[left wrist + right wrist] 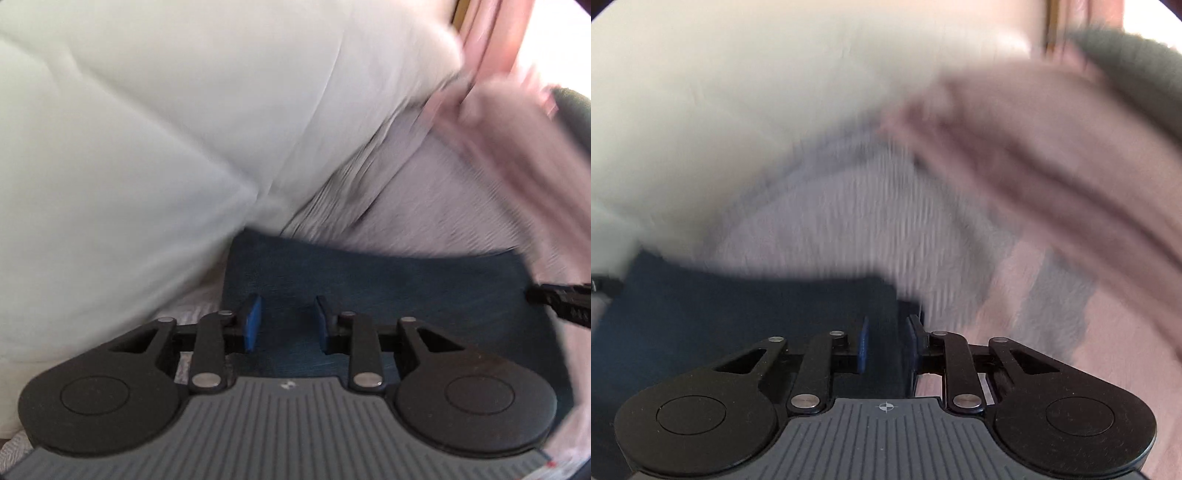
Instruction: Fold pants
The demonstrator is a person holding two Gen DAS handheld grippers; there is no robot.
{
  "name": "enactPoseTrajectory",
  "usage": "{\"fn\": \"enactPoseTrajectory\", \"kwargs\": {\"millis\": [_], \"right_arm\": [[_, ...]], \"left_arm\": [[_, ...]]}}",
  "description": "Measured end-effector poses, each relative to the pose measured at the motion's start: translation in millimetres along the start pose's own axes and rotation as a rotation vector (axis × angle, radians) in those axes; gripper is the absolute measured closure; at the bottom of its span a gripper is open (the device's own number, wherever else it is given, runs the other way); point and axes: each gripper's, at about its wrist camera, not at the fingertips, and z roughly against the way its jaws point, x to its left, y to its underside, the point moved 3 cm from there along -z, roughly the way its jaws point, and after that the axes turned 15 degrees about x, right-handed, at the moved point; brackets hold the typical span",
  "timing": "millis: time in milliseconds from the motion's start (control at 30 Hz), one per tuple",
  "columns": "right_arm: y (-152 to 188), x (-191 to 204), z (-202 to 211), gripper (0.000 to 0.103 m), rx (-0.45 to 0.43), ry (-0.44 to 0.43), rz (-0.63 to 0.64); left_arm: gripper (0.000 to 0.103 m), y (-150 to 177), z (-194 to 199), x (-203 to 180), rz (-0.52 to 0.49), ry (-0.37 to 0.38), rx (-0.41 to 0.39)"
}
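The dark blue pants (369, 280) spread flat in front of my left gripper (286, 321), and their cloth fills the gap between its blue pads. They stay sharp while the bedding behind is smeared. My right gripper (886, 345) is at the pants' (738, 314) right edge, with a band of dark cloth between its pads. Both grippers look shut on the pants. In the left wrist view a black part of the right gripper (561, 302) shows at the far right. The left gripper's edge (598, 284) shows at the far left of the right wrist view.
A white quilt or pillow (166, 129) rises behind and to the left. Pale ribbed bedding (424, 192) lies under the pants. Bunched pink fabric (1052, 166) sits at the right, with a dark grey item (1137, 66) beyond it.
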Motion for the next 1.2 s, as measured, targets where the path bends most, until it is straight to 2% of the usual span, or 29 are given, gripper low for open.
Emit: {"fn": "enactPoseTrajectory", "kwargs": {"millis": [33,167,233,367,433,533,600,633,667,800,933,1033,1200], "right_arm": [[2,1,-11,0.084,0.037,0.015,0.004],[25,2,17,0.084,-0.033,0.011,-0.017],[44,9,41,0.083,-0.066,-0.003,-0.011],[80,23,71,0.081,-0.043,-0.013,-0.007],[94,30,65,0.076,0.017,-0.015,-0.004],[105,36,43,0.07,0.094,-0.014,0.012],[101,38,48,0.065,0.099,0.001,0.015],[99,38,57,0.059,0.091,-0.012,0.0],[98,38,67,0.056,0.076,-0.038,-0.017],[107,47,114,0.05,0.051,-0.1,-0.052],[127,58,171,0.047,0.033,-0.152,-0.048],[155,73,223,0.046,0.018,-0.187,-0.017],[201,83,290,0.045,-0.009,-0.208,0.027]], "left_arm": [[0.08,2,-5,1,0.006,-0.018,0.016],[0.081,23,22,4,0.05,0.007,0.0],[0.081,45,42,4,0.065,0.026,0.001],[0.081,101,68,-9,0.078,0.071,0.048],[0.08,124,68,-16,0.051,0.065,0.087],[0.081,136,60,-29,0.024,0.0,0.102],[0.08,136,69,-32,0.027,-0.014,0.117],[0.079,135,78,-32,0.038,0.005,0.116],[0.078,135,85,-33,0.045,0.014,0.112],[0.068,139,138,-38,0.05,0.0,0.083],[0.049,152,199,-48,0.045,0.003,0.039],[0.035,173,247,-57,0.044,-0.015,-0.015],[0.029,221,314,-73,0.037,-0.033,-0.06]]}}
